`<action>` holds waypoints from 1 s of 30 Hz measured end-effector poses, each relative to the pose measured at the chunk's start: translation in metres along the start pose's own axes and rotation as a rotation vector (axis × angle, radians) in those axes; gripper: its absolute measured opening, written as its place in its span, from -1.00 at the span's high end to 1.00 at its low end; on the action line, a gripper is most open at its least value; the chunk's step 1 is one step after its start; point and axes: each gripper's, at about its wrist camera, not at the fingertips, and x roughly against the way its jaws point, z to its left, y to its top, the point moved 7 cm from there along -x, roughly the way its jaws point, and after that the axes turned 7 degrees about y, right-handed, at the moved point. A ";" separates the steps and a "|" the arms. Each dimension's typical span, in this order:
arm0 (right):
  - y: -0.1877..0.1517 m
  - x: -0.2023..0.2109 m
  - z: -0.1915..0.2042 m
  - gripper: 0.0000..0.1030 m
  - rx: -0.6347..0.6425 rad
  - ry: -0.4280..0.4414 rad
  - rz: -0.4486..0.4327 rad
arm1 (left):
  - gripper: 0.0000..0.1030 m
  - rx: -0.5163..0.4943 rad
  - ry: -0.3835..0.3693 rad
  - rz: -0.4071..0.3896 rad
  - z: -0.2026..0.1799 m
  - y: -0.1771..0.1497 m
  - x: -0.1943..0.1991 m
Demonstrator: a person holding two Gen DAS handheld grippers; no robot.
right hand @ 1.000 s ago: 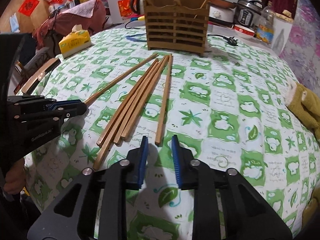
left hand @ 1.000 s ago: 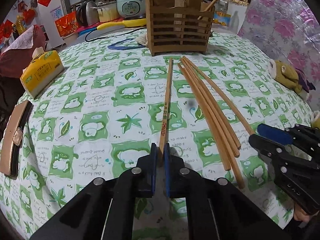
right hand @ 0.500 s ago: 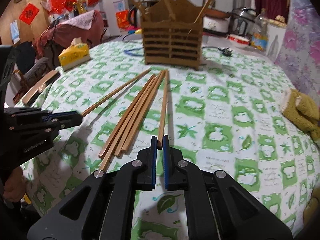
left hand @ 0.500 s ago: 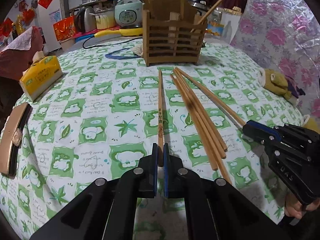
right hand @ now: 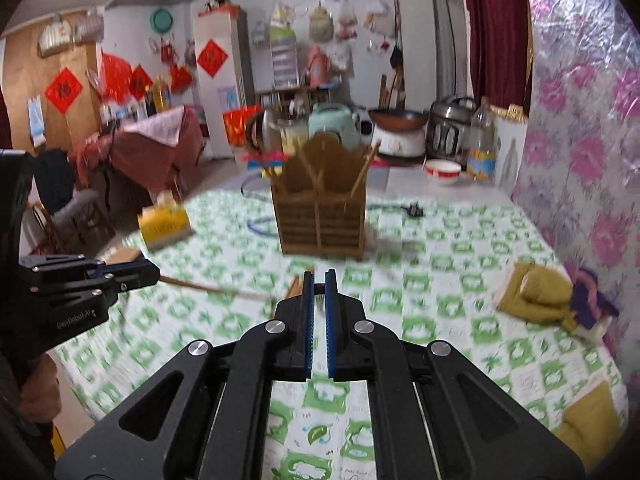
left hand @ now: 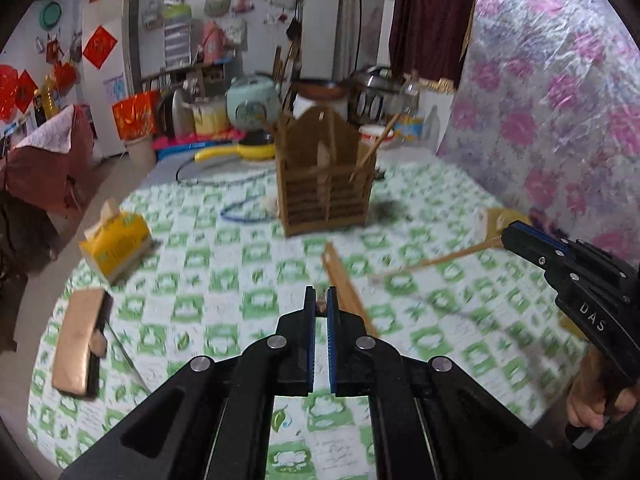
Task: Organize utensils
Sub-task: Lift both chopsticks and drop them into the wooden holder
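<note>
Both grippers are lifted above the table, each shut on one wooden chopstick. My left gripper [left hand: 319,300] holds a chopstick seen end-on between its pads; that chopstick [right hand: 208,287] sticks out from it in the right wrist view. My right gripper [right hand: 319,285] holds another chopstick [left hand: 436,261], which points left from it in the left wrist view. Several loose chopsticks [left hand: 346,284] lie on the green-patterned tablecloth. The wooden utensil holder [left hand: 326,182] stands upright at the far side with chopsticks in it; it also shows in the right wrist view [right hand: 320,216].
A yellow tissue pack [left hand: 116,244] and a tan wallet [left hand: 78,344] lie on the left of the table. A yellow stuffed toy [right hand: 536,294] lies on the right. A blue cord [left hand: 244,210], cookers and a kettle are behind the holder.
Both grippers have risen from the table, each carrying a chopstick. The right gripper closed on its chopstick about half a second ago. Both views now look down from higher up.
</note>
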 end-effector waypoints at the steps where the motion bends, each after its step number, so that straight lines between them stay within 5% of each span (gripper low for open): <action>1: 0.009 0.003 0.000 0.88 -0.004 0.010 -0.012 | 0.89 0.002 -0.009 -0.011 -0.001 0.008 0.004; 14: 0.077 -0.011 -0.005 0.88 0.015 0.011 -0.067 | 0.89 0.010 -0.005 -0.082 0.002 0.115 0.001; 24: 0.207 -0.037 -0.024 0.88 -0.014 -0.030 -0.288 | 0.89 0.042 0.042 -0.221 0.013 0.228 -0.008; 30: 0.211 -0.094 -0.036 0.88 -0.014 -0.071 -0.320 | 0.89 0.086 -0.003 -0.139 0.018 0.222 -0.084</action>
